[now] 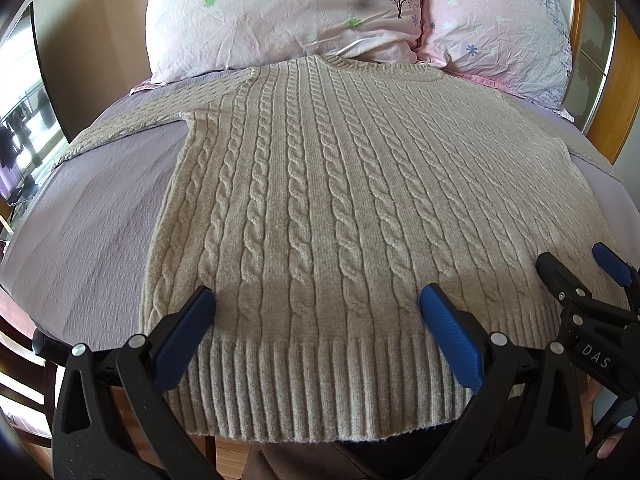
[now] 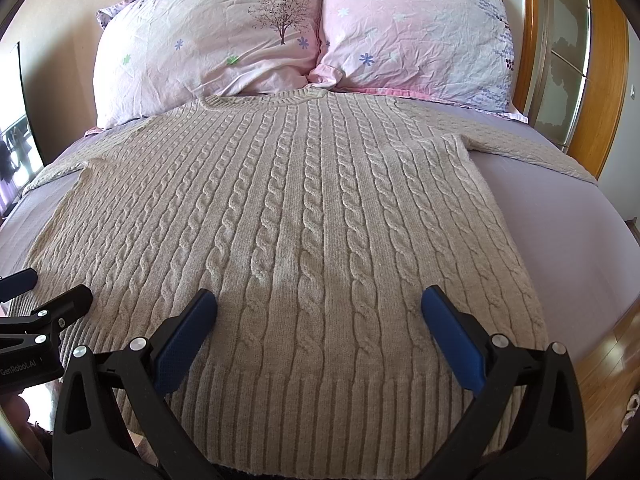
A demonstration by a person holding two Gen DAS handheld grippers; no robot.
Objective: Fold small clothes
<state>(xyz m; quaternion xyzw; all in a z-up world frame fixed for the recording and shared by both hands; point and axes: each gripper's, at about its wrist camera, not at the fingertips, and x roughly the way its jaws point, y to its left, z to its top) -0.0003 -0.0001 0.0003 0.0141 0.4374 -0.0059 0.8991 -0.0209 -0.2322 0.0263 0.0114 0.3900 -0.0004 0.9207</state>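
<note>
Currently sweater (image 1: 320, 200) flat on bed (image 1: 100, 208); left gripper (image 1: 316, 300), right gripper (image 2: 318, 300) jaws wide, empty. Advice: pinch hem corners evenly, fold straight.

**Hidden and cut-off parts**

The sweater (image 1: 320, 200) has sleeve ends running out of sight past the bed (image 1: 100, 208) edges. Its hem corners sit behind black gripper arms. The right gripper (image 1: 576, 264) is cropped by the left view's edge.
</note>
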